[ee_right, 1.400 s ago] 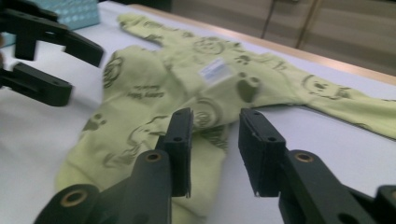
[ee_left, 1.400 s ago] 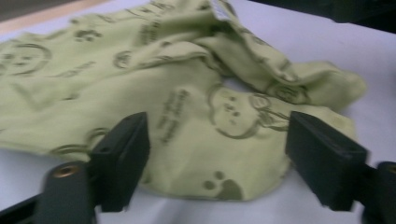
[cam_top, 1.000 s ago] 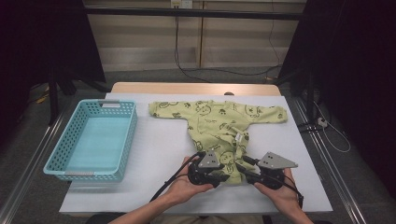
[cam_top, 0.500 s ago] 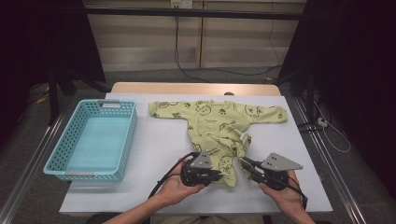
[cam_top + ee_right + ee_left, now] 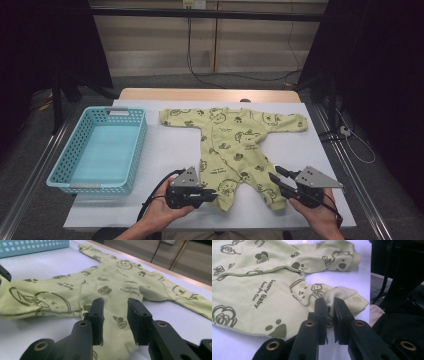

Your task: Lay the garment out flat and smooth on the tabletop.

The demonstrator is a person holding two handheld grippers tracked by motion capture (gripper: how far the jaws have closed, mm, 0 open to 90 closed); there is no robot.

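A light green baby romper [image 5: 231, 150] lies spread flat on the white table [image 5: 170, 150], sleeves out, legs toward the person, a blue basket [image 5: 100, 150] to its left. The step in hand looks like taking both leg cuffs to fold or smooth the garment. The left gripper [image 5: 330, 312] is pinched on the end of one leg cuff. The right gripper [image 5: 115, 315] has just been opening; its jaws stand apart over the other leg, pressing nothing. Next it likely needs to close on that cuff.
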